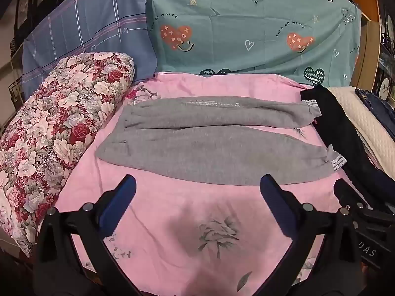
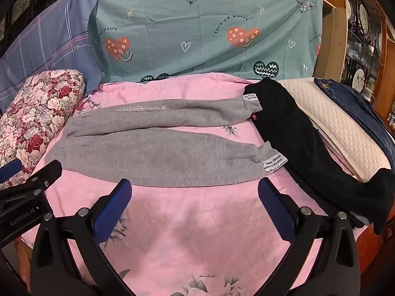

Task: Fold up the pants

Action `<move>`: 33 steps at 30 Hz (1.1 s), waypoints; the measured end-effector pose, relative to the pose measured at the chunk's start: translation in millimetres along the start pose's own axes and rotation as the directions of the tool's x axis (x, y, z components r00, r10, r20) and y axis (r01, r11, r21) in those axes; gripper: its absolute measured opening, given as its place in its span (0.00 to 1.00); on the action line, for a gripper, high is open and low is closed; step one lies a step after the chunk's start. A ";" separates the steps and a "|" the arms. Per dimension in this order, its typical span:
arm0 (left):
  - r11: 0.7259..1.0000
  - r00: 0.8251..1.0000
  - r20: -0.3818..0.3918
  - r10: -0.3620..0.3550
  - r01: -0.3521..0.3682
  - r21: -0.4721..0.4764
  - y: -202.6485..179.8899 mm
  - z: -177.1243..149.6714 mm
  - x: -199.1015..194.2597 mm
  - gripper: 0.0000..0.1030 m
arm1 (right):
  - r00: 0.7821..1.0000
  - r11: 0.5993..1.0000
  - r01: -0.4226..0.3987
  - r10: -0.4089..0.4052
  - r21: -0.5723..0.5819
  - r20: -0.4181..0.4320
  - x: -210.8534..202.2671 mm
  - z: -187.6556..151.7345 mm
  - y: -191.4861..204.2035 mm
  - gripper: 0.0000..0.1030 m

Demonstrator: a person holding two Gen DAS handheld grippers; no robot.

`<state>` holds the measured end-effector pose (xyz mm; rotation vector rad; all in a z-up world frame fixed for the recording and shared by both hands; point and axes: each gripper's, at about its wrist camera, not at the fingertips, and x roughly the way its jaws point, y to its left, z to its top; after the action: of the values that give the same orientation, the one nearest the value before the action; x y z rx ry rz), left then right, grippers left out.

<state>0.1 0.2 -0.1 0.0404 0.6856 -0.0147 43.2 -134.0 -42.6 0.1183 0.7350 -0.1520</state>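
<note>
Grey sweatpants (image 1: 209,145) lie flat and spread on the pink sheet (image 1: 172,234), waistband at the left, both legs running right, white labels at the cuffs. They also show in the right wrist view (image 2: 158,153). My left gripper (image 1: 197,192) is open and empty, just short of the near leg's edge. My right gripper (image 2: 195,192) is open and empty too, near the same edge, closer to the cuff. Each gripper shows at the other view's side: the right one (image 1: 355,204), the left one (image 2: 37,180).
A floral bolster (image 1: 56,135) lies along the left. Black pants (image 2: 303,135) lie right of the cuffs, beside a cream quilted pad (image 2: 340,128) and blue jeans (image 2: 358,98). Teal and blue sheets (image 1: 246,24) hang behind. A wooden cabinet (image 2: 358,37) stands at the right.
</note>
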 end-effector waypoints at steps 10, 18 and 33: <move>1.000 1.000 -0.019 0.001 -0.001 -0.005 -1.5 -2.8 1.8 0.98 | 1.000 1.000 0.000 0.000 -0.006 0.004 -2.2 1.0 -0.7 0.99; 1.000 1.000 -0.016 0.002 -0.002 -0.011 -0.2 -3.7 3.8 0.98 | 1.000 1.000 -0.004 0.004 -0.006 0.001 -2.3 1.4 2.1 0.99; 1.000 1.000 -0.024 -0.005 0.005 -0.018 6.0 -2.2 4.9 0.98 | 1.000 1.000 -0.004 0.004 -0.008 0.001 -2.4 1.6 1.8 0.99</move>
<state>2.6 6.3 -4.7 0.0219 0.7096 -0.0131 42.7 -132.3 -39.7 0.1123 0.7345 -0.1455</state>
